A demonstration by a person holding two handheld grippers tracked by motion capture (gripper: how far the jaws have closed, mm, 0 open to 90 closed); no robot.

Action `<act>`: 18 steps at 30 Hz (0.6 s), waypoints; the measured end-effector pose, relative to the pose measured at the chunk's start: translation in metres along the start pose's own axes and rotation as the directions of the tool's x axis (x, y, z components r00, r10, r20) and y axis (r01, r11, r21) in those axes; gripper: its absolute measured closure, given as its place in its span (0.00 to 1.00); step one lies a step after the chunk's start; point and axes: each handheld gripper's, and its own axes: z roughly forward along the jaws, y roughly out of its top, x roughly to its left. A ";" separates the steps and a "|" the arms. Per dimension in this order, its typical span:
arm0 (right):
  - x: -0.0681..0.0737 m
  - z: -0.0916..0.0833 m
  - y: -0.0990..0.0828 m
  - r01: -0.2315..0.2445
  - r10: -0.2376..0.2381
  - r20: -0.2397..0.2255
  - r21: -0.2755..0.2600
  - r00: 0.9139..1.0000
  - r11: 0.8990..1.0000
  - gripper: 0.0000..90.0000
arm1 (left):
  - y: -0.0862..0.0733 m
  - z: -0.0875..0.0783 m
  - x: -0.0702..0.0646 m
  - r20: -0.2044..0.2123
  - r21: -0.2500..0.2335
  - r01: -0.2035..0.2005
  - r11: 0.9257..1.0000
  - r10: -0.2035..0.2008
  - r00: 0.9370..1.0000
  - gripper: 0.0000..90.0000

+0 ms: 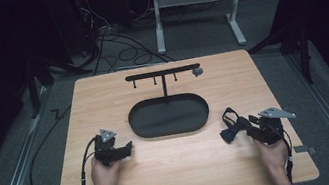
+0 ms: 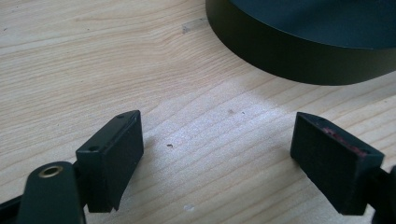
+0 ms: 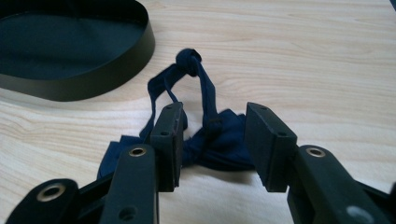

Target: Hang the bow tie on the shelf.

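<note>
A dark blue bow tie (image 3: 215,144) with a knotted strap lies on the wooden table (image 1: 175,167), to the right of the black oval tray (image 1: 138,127). My right gripper (image 3: 212,114) is open and straddles the tie's middle, with cloth between the jaws and the strap loop rising beyond them. In the high view the right gripper (image 1: 247,125) sits at the tie (image 1: 232,131), held by a hand. My left gripper (image 1: 128,146) rests left of the tray, and in its own view it (image 2: 217,135) stands open over bare wood with nothing between the jaws.
A black T-shaped stand (image 1: 162,72) with small hooks rises from the tray's far side, with a small grey piece (image 1: 197,72) at its right end. The tray wall (image 2: 289,60) is close ahead of the left gripper. Cables and a desk frame lie beyond the table.
</note>
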 end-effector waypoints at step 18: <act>0.002 0.026 0.025 0.016 -0.016 -0.012 0.024 1.000 1.000 0.70 | 0.000 0.000 0.000 0.000 0.000 0.000 1.000 0.000 1.000 0.20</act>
